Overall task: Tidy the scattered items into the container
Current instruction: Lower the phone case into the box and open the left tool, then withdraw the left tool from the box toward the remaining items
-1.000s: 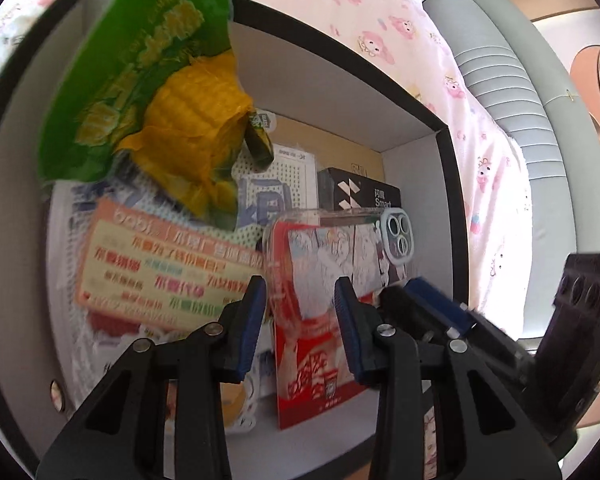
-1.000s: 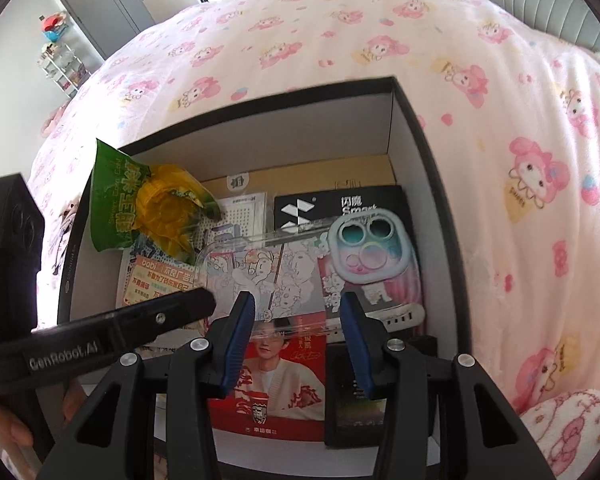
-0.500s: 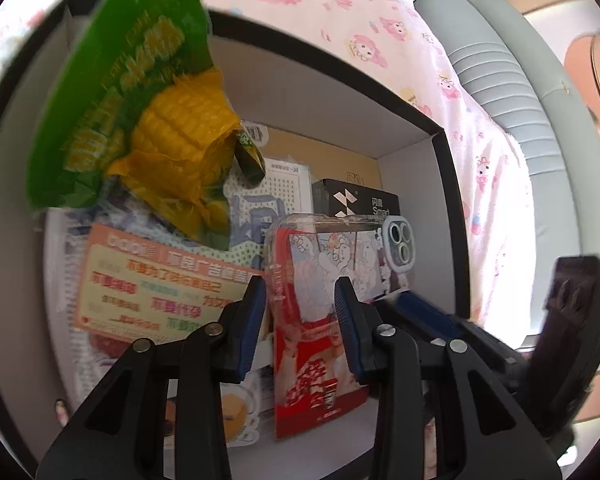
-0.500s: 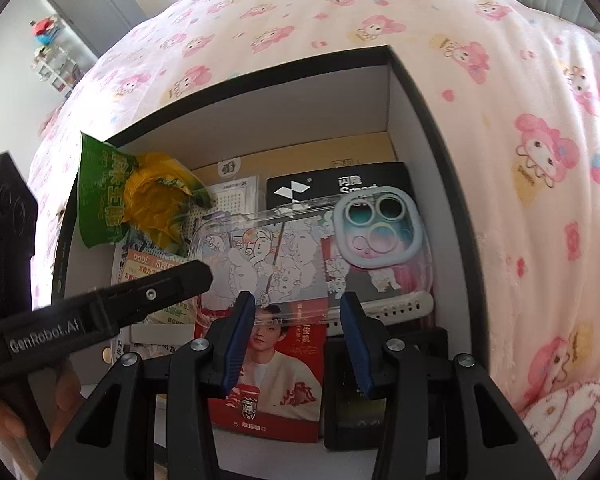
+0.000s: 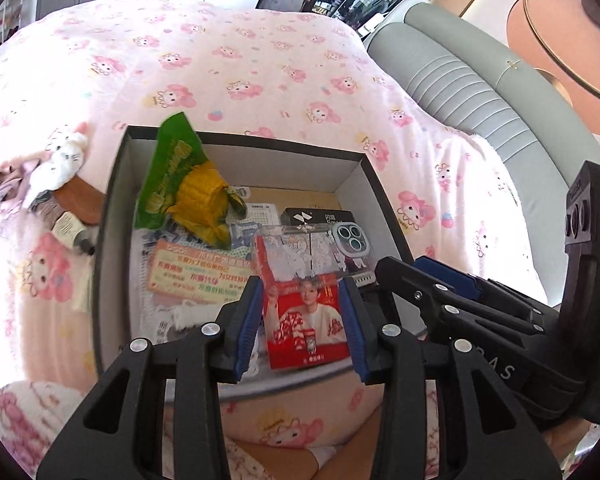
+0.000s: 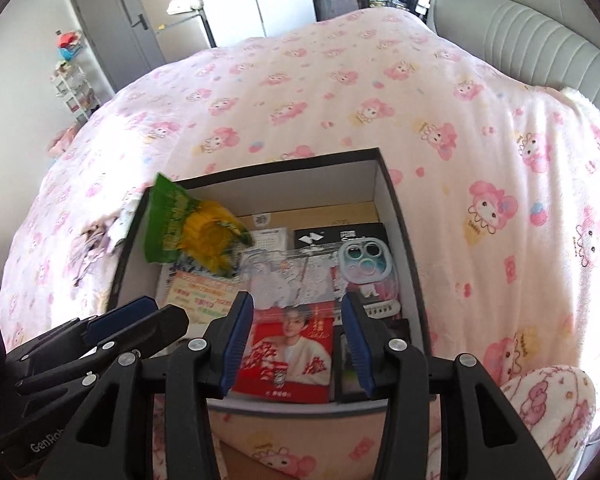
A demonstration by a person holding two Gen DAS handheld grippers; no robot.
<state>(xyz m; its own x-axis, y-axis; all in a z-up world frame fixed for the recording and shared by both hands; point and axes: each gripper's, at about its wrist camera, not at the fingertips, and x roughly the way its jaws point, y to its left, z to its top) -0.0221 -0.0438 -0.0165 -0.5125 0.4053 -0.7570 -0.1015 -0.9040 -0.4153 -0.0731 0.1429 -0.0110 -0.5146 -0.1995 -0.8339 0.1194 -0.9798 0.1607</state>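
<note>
Snacks, cards and a phone case [image 5: 320, 252] are packed into the box [image 5: 112, 216], while a plush cat [image 5: 62, 156] and tubes [image 5: 74, 232] are left beside its left edge; both grippers' jaws are opening, empty.

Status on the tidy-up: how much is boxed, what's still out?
Mostly done: the black-rimmed box holds the green corn snack packet, clear phone case, red photo card and orange leaflet. In hand: nothing; the left gripper and right gripper are empty, jaws opening. Left: the white plush cat and small tube on the blanket.
</note>
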